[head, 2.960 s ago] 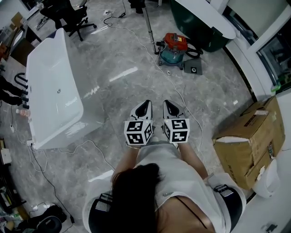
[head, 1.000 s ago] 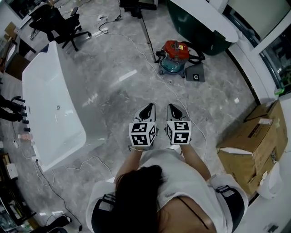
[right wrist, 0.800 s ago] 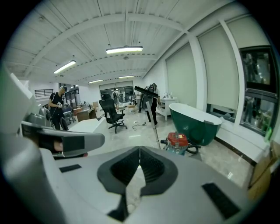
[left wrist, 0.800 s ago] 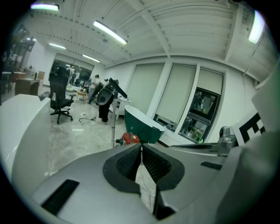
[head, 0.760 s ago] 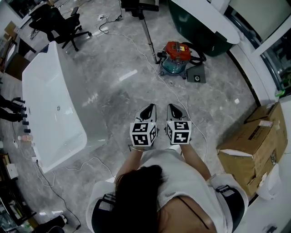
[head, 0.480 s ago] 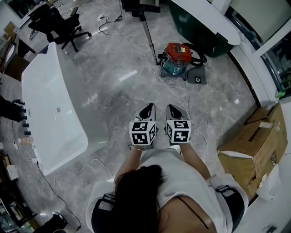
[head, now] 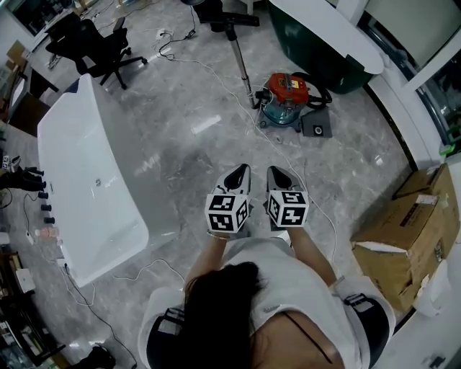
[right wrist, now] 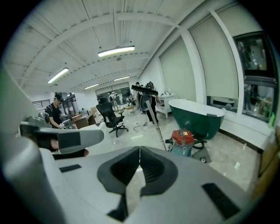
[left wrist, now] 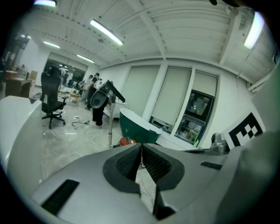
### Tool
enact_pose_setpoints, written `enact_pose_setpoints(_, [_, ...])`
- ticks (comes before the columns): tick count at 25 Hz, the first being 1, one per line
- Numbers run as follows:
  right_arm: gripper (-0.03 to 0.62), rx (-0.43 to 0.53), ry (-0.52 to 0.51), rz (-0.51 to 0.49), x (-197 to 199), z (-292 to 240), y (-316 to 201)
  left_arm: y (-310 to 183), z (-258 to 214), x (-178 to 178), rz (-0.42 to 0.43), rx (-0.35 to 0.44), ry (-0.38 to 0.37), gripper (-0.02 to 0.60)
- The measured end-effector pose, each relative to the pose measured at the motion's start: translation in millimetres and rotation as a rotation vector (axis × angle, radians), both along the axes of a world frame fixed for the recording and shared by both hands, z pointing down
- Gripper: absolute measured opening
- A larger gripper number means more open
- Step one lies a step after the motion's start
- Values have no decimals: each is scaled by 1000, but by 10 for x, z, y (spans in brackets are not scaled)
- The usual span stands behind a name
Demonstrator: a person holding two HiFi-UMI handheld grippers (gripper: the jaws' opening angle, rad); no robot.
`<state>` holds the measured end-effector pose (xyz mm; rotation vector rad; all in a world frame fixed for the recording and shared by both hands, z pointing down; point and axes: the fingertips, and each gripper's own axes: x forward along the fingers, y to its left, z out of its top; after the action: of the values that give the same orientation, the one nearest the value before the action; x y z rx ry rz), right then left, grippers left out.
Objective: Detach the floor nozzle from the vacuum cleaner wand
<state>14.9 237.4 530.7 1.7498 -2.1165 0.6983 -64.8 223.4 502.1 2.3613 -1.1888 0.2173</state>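
the detaching had not begun. both tools were clenched on nothing: the left hand-held gripper (head: 243, 169) and the right hand-held gripper (head: 273, 171) were held side by side in front of the person (head: 252, 303), their jaws pressed together and empty, well short of the red vacuum canister (head: 288, 89) on the floor (head: 187, 115). the wand (head: 242, 61) stood up from just left of the canister. the dark floor nozzle (head: 229, 17) sat, as far as i could judge, still joined to the wand's raised far end, beyond the canister. everything was therefore left to do: closing in on the canister, opening the jaws, taking wand and nozzle, and pulling them apart. the floor between the grippers and the canister was open grey marble, crossed only by a thin white cable (head: 317, 209) that ran from the canister's near side and could catch a foot. a white bathtub (head: 86, 166) walled off the room far left of the canister, a green bathtub (head: 317, 36) stood close behind it, a flat dark piece (head: 317, 124) lay just right of it, and cardboard boxes (head: 407, 230) crowded the near right.
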Motion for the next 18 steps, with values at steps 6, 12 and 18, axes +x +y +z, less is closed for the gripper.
enact_pose_setpoints(6, [15,1,-7,12,-103,9,-121,-140,101,-159,-6,-27,-34,14])
enact_pose_setpoints(12, [15,5,0,51,-125,13,-278,-277,52,-201,26,3,19,14])
enact_pose_setpoints(18, [15,33,4,96,-83,-83,-463,-407,2,-220,38,25,18,14])
